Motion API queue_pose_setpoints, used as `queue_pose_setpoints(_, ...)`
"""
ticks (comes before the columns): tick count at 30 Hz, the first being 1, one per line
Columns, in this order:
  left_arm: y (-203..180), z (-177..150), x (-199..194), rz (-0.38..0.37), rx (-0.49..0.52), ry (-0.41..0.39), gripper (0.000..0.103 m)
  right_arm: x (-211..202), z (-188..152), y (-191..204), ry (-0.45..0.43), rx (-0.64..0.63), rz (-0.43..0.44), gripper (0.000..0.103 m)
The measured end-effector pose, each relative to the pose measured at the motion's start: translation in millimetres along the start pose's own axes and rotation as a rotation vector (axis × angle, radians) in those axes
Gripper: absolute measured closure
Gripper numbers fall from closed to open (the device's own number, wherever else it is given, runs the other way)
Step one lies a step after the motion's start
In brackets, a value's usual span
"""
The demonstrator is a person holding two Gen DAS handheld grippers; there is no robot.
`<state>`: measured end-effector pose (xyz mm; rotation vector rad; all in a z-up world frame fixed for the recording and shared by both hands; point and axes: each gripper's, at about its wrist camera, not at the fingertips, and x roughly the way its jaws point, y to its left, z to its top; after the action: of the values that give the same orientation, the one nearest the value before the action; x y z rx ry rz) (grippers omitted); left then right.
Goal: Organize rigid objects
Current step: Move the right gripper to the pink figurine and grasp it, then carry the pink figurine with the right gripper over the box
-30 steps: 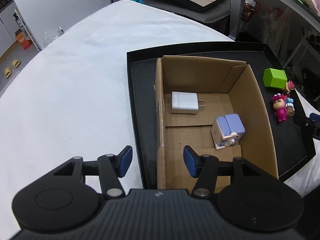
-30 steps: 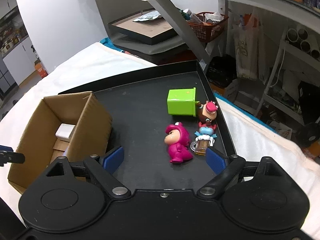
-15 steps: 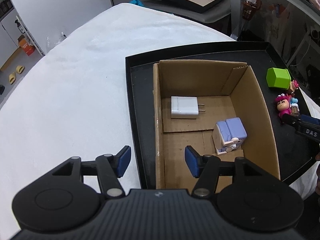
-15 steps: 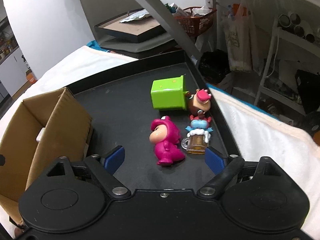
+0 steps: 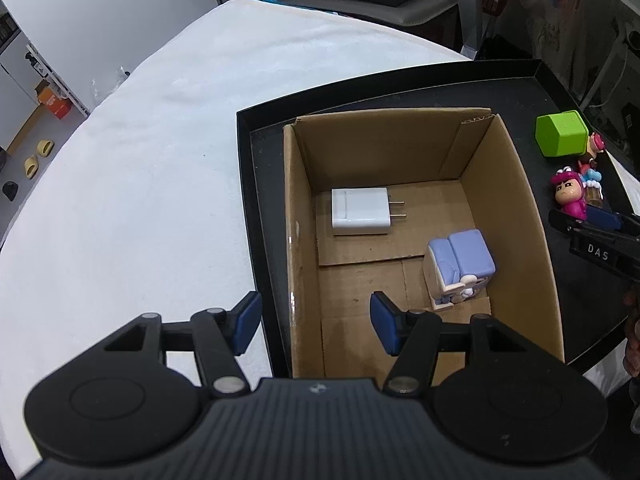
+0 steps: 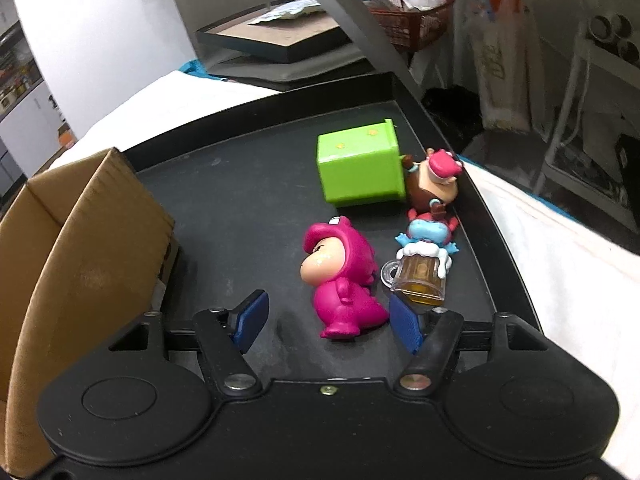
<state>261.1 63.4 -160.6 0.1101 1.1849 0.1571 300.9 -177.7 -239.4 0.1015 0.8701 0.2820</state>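
3 figurines [image 6: 344,280], 1 charger [image 5: 360,211], 1 box [image 5: 516,216]

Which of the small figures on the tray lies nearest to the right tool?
The pink figure: it lies between the open right tool pads; the others sit farther back.

I logged the tray [image 5: 244,168] on the table [image 5: 140,160]. The cardboard box [image 5: 516,200] stood on the tray's left part, holding the charger [image 5: 360,211] at the back-left and the block figure [image 5: 460,266] nearer, to the right. Right of the box lay the cube [image 6: 360,170], with the hooded figure [image 6: 344,280] before it and the mug charm [image 6: 420,276] just beside that figure.
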Motion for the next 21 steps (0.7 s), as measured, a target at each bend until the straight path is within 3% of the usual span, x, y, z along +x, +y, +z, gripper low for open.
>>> queue_pose_setpoints(3, -5, 1, -1, 0.015, 0.018, 0.001, 0.044, 0, -2, 5, -0.012, -0.049, -0.021, 0.066)
queue_pose_setpoints(4, -6, 1, -1, 0.02, 0.025, 0.001, 0.044, -1, -2, 6, -0.011, -0.067, -0.028, 0.069)
queue_pose_setpoints(11, -10, 0, -1, 0.037, 0.041, 0.007, 0.044, -4, -2, 7, 0.011, -0.08, -0.027, 0.07)
queue_pose_setpoints(21, 1, -2, -6, -0.001, -0.001, -0.018, 0.044, -16, -2, 9, -0.011, -0.1, -0.053, 0.07)
